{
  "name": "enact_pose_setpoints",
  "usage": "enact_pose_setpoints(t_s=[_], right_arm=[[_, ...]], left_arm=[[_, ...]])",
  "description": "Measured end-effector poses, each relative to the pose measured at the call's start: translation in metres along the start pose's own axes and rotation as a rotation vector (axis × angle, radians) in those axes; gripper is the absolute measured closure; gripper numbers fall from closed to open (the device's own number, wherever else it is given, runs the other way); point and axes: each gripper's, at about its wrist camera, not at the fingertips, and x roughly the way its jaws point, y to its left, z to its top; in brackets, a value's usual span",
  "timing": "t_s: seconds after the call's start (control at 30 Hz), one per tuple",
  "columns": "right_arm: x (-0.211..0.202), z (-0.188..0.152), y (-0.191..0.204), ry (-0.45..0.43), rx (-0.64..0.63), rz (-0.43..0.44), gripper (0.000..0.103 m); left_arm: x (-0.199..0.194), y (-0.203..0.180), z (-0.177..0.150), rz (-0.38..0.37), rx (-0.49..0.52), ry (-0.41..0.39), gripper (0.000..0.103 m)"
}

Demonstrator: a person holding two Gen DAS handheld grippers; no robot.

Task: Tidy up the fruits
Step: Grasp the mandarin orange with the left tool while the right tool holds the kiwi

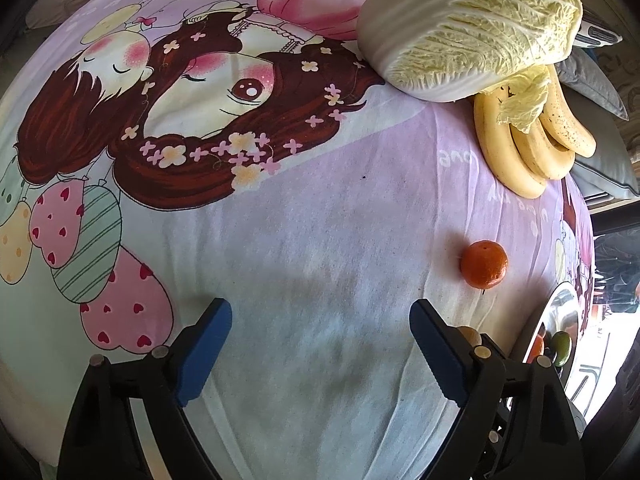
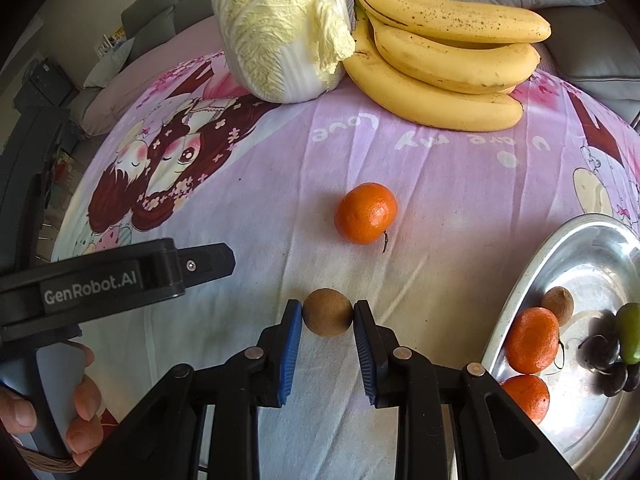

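Blue-padded fingers of the right gripper (image 2: 327, 314) pinch a small brown fruit (image 2: 327, 317) at lower centre, resting on the cartoon bedsheet (image 2: 440, 208). Above it lies a loose tangerine (image 2: 366, 213); bananas (image 2: 440, 64) and a napa cabbage (image 2: 276, 28) touch at the top. At lower right, a steel tray (image 2: 516, 284) holds tangerines, dark grapes and a green fruit. The left gripper (image 1: 320, 350) hangs spread wide over bare sheet.
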Motion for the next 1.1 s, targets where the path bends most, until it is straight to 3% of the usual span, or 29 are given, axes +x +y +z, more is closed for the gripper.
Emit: enact_pose_setpoints(t_s=[0.4, 0.43, 0.5, 1.1], right_arm=[[-0.012, 0.007, -0.016, -0.037, 0.042, -0.027, 0.075], [-0.013, 0.008, -0.018, -0.039, 0.046, -0.027, 0.075], [-0.014, 0.008, -0.021, -0.041, 0.054, -0.027, 0.075], [-0.039, 0.013, -0.063, -0.106, 0.166, -0.043, 0.075]], left_arm=[[-0.006, -0.021, 0.004, -0.058, 0.035, -0.016, 0.013], [-0.007, -0.024, 0.004, -0.065, 0.037, -0.017, 0.014], [-0.006, -0.031, 0.007, -0.081, 0.045, -0.011, 0.031], [0.007, -0.113, 0.021, -0.189, 0.234, -0.075, 0.042]])
